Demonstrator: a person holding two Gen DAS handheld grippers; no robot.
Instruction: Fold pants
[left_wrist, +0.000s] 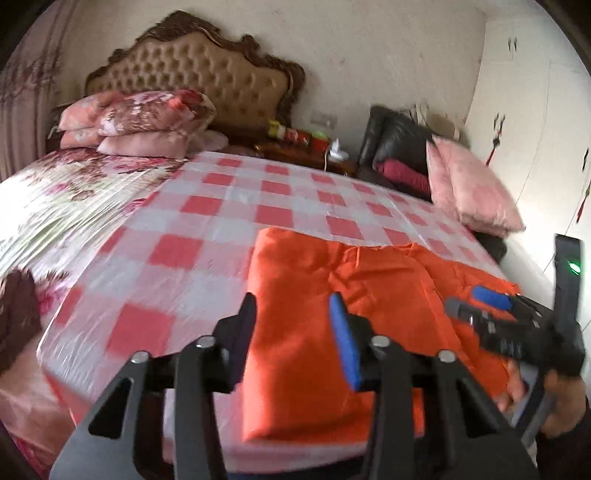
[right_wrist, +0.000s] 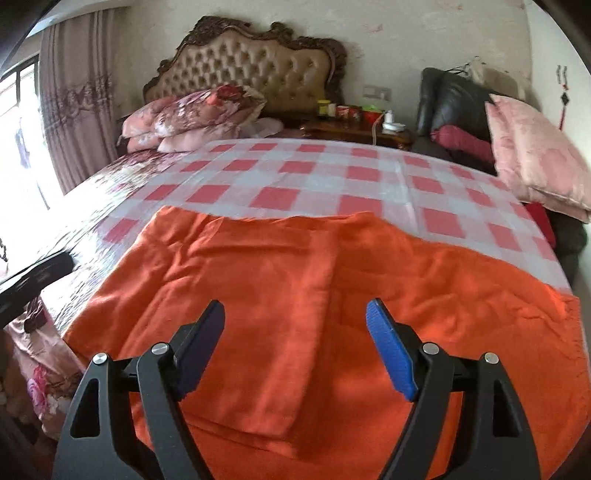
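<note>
Pants (right_wrist: 332, 295) at bed (right_wrist: 314, 173) near edge; both tongs (right_wrist: 295, 314) agape

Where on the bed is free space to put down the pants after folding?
The checkered sheet is bare between the orange pants and the stacked pillows, also left of the pants toward the floral cover. The near edge is crowded: the pants and both open grippers, left and right.
</note>
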